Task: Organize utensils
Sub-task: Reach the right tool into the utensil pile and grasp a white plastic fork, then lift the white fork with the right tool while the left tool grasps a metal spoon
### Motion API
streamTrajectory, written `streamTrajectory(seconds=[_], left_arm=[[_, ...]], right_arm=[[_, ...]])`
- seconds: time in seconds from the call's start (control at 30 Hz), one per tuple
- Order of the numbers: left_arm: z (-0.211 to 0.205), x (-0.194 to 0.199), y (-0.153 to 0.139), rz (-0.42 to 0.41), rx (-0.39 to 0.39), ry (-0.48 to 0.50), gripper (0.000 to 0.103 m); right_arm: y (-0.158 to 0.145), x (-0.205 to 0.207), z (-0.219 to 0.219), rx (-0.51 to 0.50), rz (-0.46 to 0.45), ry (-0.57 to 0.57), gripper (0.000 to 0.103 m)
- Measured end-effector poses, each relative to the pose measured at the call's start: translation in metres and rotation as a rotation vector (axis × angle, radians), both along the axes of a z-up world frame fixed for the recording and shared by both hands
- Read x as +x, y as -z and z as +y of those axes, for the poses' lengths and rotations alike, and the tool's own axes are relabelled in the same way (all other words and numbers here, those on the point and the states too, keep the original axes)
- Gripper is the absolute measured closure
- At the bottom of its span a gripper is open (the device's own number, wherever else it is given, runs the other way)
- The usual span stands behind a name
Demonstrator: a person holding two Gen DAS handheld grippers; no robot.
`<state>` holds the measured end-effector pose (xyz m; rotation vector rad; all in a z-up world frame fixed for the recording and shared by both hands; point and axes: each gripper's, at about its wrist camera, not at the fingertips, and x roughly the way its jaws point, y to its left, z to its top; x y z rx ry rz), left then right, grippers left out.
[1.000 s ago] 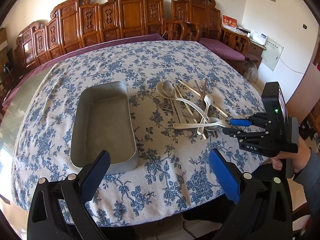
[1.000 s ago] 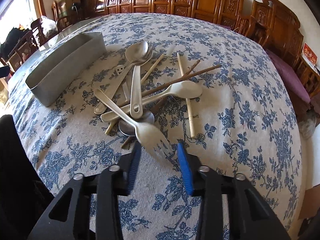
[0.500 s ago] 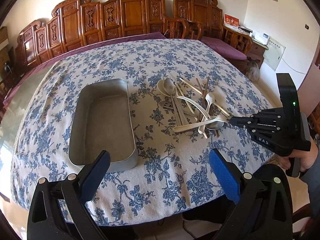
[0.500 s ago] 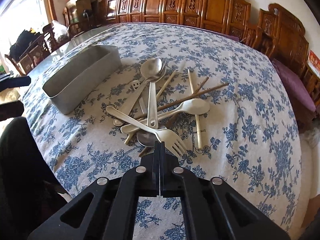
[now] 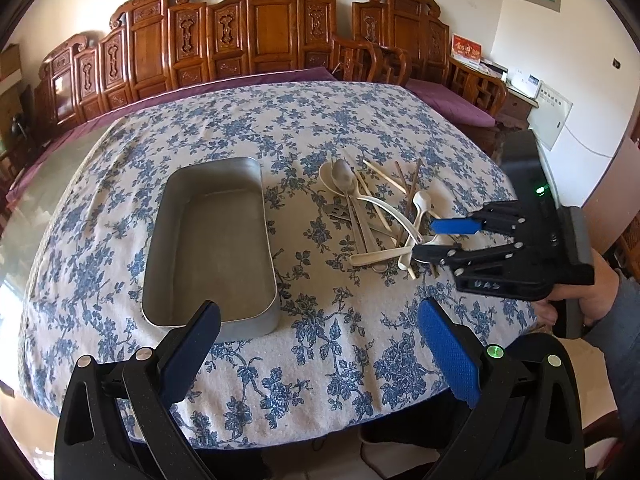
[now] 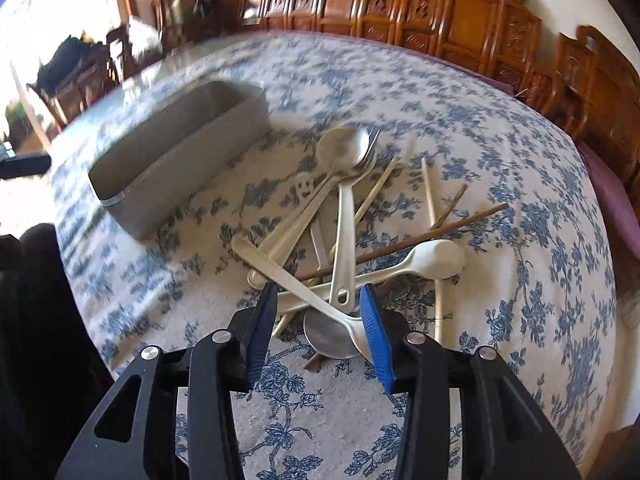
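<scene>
While our right gripper [image 6: 316, 320] stands part open astride the near edge of the utensil pile [image 6: 352, 236], holding nothing, the cream fork [image 6: 296, 282] lies slanted between its blue pads, head near the right one. We should centre on the fork's neck and close squarely, so its neighbours stay put. Our left gripper [image 5: 318, 350] hangs wide open and empty near the metal tray [image 5: 154, 288], left of the pile.
</scene>
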<state>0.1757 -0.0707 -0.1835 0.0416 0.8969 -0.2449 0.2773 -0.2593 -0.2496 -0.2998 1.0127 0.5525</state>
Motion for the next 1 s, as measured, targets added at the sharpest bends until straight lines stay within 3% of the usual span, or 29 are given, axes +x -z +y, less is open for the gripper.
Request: streamTrajectory(seconds=[0.3,0.53,0.67,0.83,0.97,1.0], left_arm=[[0.007,-0.005,-0.003,-0.007,-0.027,-0.006,0.008],[0.009,-0.008,-0.007,-0.016,-0.032,-0.009,0.008],[0.012,-0.008,-0.008,-0.015,-0.032,-0.015,0.008],[0.010,-0.006,-0.005,-0.006,-0.035,-0.009,0.008],[0.001,-0.002,-0.002,-0.005,-0.010,0.012,0.008],[0.000,-0.001,-0.001,-0.004,-0.005,0.016,0.008]], right_arm=[[0.002,-0.018,0.001,-0.014,0.099,-0.061,0.064],[-0.011,-0.014,0.009,0.000,0.044,-0.057,0.064],[-0.002,-0.002,0.010,-0.032,0.076,-0.052,0.064],[0.014,-0.011,0.016,-0.086,0.110,-0.087,0.075],[0.011,-0.014,0.013,-0.044,0.107,-0.071,0.096],[0.010,-0.015,0.011,-0.030,0.108,-0.067,0.096]])
